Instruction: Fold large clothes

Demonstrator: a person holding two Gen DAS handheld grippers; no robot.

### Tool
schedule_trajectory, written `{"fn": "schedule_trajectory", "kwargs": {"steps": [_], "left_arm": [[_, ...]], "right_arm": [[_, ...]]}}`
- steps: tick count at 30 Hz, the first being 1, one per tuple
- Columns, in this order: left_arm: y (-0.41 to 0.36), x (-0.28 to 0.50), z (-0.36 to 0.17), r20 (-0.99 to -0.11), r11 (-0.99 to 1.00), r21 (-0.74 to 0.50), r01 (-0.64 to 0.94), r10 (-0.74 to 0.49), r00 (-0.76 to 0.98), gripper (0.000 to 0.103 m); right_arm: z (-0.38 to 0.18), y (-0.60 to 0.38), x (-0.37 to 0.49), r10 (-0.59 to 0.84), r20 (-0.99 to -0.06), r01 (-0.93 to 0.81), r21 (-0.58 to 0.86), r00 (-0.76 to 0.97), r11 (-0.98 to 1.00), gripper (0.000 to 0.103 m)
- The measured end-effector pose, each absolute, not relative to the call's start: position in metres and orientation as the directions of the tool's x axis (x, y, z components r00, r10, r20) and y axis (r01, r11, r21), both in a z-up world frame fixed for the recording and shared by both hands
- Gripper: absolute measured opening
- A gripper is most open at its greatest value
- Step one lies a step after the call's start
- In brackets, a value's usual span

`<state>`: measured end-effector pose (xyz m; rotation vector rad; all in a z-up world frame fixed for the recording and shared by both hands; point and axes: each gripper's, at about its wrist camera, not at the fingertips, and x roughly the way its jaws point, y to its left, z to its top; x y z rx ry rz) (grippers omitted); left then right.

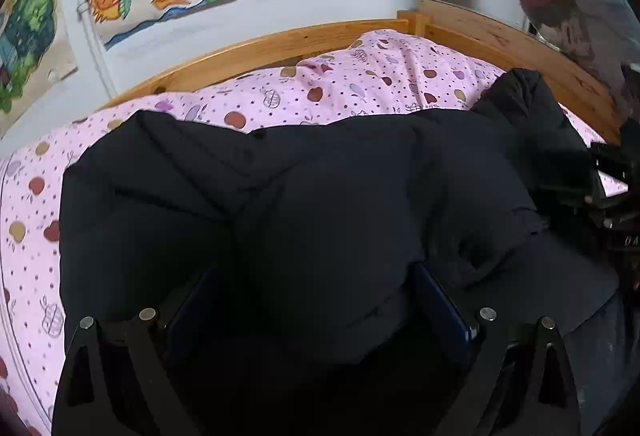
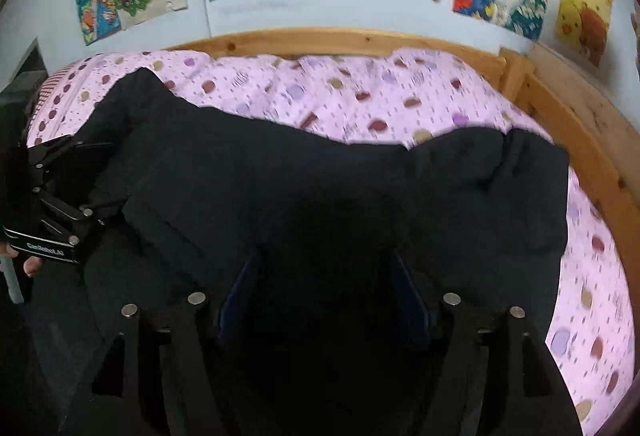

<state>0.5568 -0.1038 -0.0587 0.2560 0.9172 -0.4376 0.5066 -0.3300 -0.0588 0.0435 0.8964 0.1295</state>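
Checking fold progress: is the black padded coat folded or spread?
Partly folded: the black padded coat lies bunched with overlapping layers on the pink fruit-print bedsheet.

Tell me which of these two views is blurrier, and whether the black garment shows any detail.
The right wrist view is softer: the pink bedsheet smears at its right edge, while the left wrist view keeps the prints crisp. In both, the black garment is underexposed near the lens and nearly swallows each gripper, though folds show farther out. Fisheye bends the wooden bed frame.
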Motion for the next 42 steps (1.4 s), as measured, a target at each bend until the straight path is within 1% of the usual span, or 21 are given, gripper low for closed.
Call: {"fn": "schedule_trajectory", "kwargs": {"steps": [2,5,7,12,16,25,33,38,42], "left_arm": [[-0.102,0.553,-0.055,-0.813,0.890,0.029,0.455,-0.244,0.528,0.097],[-0.099,0.547,-0.047,-0.811,0.897,0.014,0.441,-0.248,0.529,0.095],[-0.097,0.539,-0.040,-0.807,0.897,-0.006,0.442,-0.266,0.528,0.095],[-0.093,0.516,-0.019,-0.796,0.895,-0.031,0.445,-0.291,0.530,0.096],[-0.087,0.489,0.004,-0.780,0.900,-0.024,0.435,-0.289,0.555,0.097],[-0.065,0.425,0.055,-0.731,0.910,-0.054,0.411,-0.316,0.604,0.097],[-0.053,0.350,0.104,-0.691,0.907,-0.088,0.413,-0.354,0.631,0.098],[-0.047,0.301,0.132,-0.669,0.895,-0.058,0.441,-0.363,0.649,0.098],[-0.040,0.259,0.151,-0.650,0.885,-0.025,0.465,-0.368,0.665,0.099]], "right_arm": [[-0.056,-0.333,0.502,0.140,-0.778,-0.085,0.111,0.612,0.990,0.063],[-0.047,-0.332,0.490,0.130,-0.763,-0.082,0.102,0.634,0.991,0.063],[-0.040,-0.331,0.482,0.124,-0.748,-0.083,0.092,0.652,0.992,0.070],[-0.015,-0.328,0.456,0.128,-0.697,-0.096,0.085,0.705,0.992,0.075],[0.008,-0.322,0.430,0.145,-0.652,-0.131,0.070,0.744,0.989,0.082],[0.049,-0.310,0.364,0.185,-0.606,-0.181,0.070,0.773,0.981,0.084],[0.098,-0.300,0.281,0.238,-0.556,-0.227,0.091,0.797,0.970,0.084],[0.116,-0.282,0.232,0.212,-0.567,-0.251,0.010,0.796,0.968,0.084],[0.127,-0.276,0.192,0.225,-0.558,-0.261,0.016,0.799,0.965,0.084]]}}
